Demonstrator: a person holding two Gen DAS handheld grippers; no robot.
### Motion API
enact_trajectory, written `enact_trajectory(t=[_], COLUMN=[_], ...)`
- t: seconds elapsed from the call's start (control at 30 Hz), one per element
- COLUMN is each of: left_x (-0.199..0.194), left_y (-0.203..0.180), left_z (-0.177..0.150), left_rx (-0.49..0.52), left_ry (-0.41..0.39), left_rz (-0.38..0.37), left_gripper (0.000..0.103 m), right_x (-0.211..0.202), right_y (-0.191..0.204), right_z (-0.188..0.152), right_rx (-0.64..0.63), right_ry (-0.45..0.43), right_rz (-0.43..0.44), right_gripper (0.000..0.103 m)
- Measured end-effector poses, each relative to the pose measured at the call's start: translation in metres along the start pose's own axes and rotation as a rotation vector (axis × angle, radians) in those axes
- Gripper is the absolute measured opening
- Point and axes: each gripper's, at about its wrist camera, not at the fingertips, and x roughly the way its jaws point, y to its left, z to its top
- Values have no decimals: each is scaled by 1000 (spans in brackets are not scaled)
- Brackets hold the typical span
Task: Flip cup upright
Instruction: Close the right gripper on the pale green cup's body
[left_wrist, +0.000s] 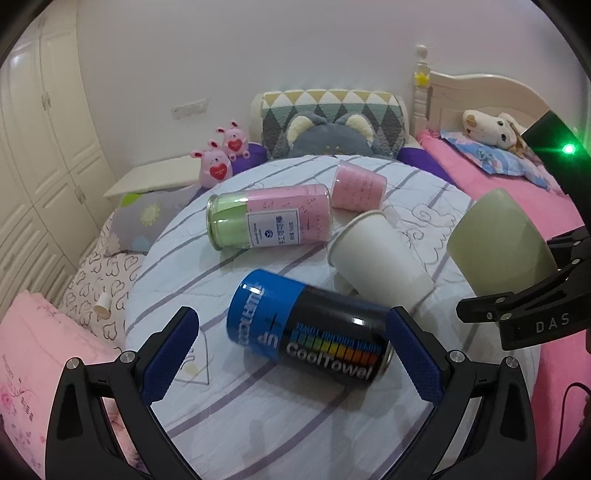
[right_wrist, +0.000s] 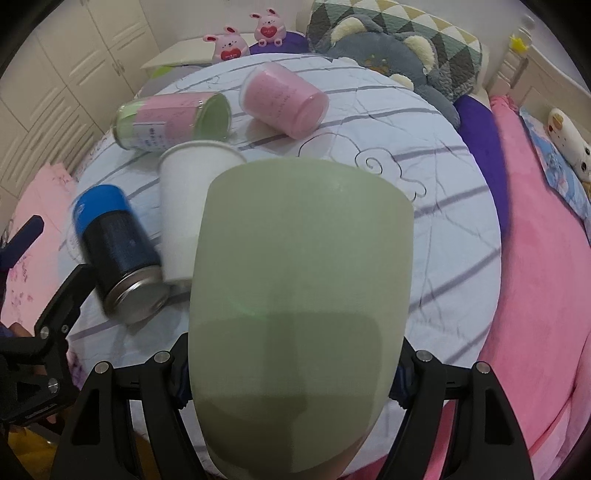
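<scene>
Both blue fingers (left_wrist: 171, 360) of the left gripper (left_wrist: 291, 354) are spread wide, holding nothing, on either side of a blue and black can (left_wrist: 310, 326) that says "CoolTowel". Right gripper (right_wrist: 291, 373) squeezes the pale green cup (right_wrist: 299, 288), lifted over the round striped tabletop's (right_wrist: 443, 229) right edge. Beside it lies a white paper cup (left_wrist: 380, 258).

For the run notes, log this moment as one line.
right gripper: shut on green cup, lifted | left gripper: open around blue can | white paper cup: lying
</scene>
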Motion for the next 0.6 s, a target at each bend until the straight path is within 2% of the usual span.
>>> enact_trajectory(t=[0.13, 0.27, 0.6], left_x=[-8, -13, -5], left_y=[6, 15, 38], left_z=[-11, -20, -39], left_rx=[34, 73, 125], left_ry=[1, -4, 24], left_rz=[-19, -56, -66], left_gripper=[102, 102, 102], right_x=[-1, 7, 24], right_y=[14, 11, 38], right_z=[-15, -20, -43], right_rx=[38, 72, 148], right_ry=[-5, 0, 55], right_rz=[12, 20, 38], right_gripper=[77, 77, 77])
